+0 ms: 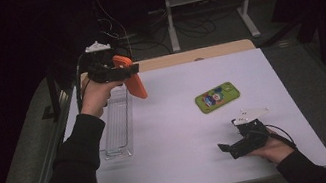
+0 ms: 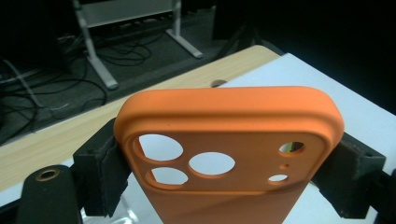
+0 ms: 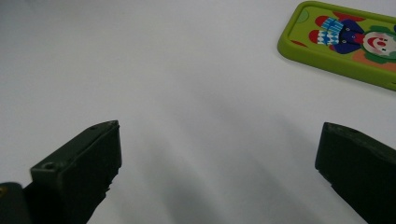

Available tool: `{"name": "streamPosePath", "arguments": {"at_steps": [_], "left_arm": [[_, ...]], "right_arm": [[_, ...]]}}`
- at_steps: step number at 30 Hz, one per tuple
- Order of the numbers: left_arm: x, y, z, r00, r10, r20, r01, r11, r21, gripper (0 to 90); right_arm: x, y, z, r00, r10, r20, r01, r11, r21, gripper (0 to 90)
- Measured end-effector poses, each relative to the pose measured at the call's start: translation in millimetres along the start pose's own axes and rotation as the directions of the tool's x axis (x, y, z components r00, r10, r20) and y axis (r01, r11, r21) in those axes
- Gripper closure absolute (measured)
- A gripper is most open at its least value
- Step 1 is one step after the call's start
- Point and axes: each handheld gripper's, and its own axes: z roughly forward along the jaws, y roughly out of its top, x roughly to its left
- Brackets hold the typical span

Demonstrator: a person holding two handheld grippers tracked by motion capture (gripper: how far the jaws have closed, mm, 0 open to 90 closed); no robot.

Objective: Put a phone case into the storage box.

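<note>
The left tool (image 1: 128, 70) clamps the orange phone case (image 1: 131, 77), held aloft over the clear tray (image 1: 117, 125) at far left. Likely next: lowering it in. The right tool (image 1: 229, 147) rests wide, empty, near the green case (image 1: 217, 96).

case (image 1: 130, 76) above tray (image 1: 117, 127) — second case (image 1: 217, 96) right

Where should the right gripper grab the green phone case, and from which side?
Across its two long edges, from above. The green phone case lies flat on the white table, so only its narrow width is likely to fit the jaws. The right gripper is open, resting nearby.
</note>
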Motion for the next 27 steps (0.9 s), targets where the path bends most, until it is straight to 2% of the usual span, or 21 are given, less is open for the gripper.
{"name": "streamPosePath", "arguments": {"at_steps": [4,7,9,12,17,18,19,20,24,27], "left_arm": [[12.4,4.5,-0.4,0.9976,0.003,-0.069,-0.003,1.0,0.004,15.1],[21.4,6.2,0.2,0.9927,-0.005,-0.121,0.006,1.0,0.005,15.1],[28.1,6.6,1.3,0.9853,-0.004,-0.171,0.005,1.0,0.007,15.1],[36.3,4.9,4.2,0.9758,-0.019,-0.218,0.022,0.9997,0.011,15.1],[48.2,0.4,11.4,0.9471,-0.041,-0.318,0.058,0.9973,0.044,15.0],[50.1,-0.5,13.3,0.9364,-0.051,-0.347,0.072,0.9962,0.049,15.0],[51.3,-1.1,14.9,0.9297,-0.059,-0.363,0.083,0.9952,0.051,15.0],[52.1,-1.5,16.3,0.9249,-0.067,-0.374,0.092,0.9944,0.05,15.0],[55.7,-5.3,24.6,0.8988,-0.077,-0.432,0.12,0.9899,0.075,14.9],[57.7,-8.8,31.5,0.8861,-0.081,-0.456,0.143,0.9842,0.104,14.9]], "right_arm": [[0.2,0.4,-0.7,1.0,0.007,-0.002,-0.007,1.0,-0.001,0.0],[-0.8,0.3,-0.6,1.0,0.002,0.0,-0.002,1.0,0.0,0.0],[-0.3,0.4,-0.6,1.0,0.006,-0.003,-0.006,1.0,0.0,0.0],[0.1,0.5,-0.7,0.9999,0.009,-0.005,-0.009,1.0,-0.003,0.0],[-0.7,0.7,-1.4,1.0,0.003,-0.002,-0.003,1.0,-0.008,0.0],[-0.7,0.8,-1.6,1.0,0.005,-0.001,-0.005,1.0,-0.008,0.0],[-0.7,0.8,-1.8,1.0,0.007,-0.001,-0.007,0.9999,-0.01,0.0],[-0.6,1.0,-2.0,0.9999,0.011,-0.003,-0.011,0.9999,-0.01,0.0],[-0.8,1.5,-3.0,1.0,0.009,-0.002,-0.009,0.9999,-0.012,0.0],[-0.8,1.9,-3.7,1.0,0.004,-0.002,-0.004,0.9998,-0.019,0.0]]}}
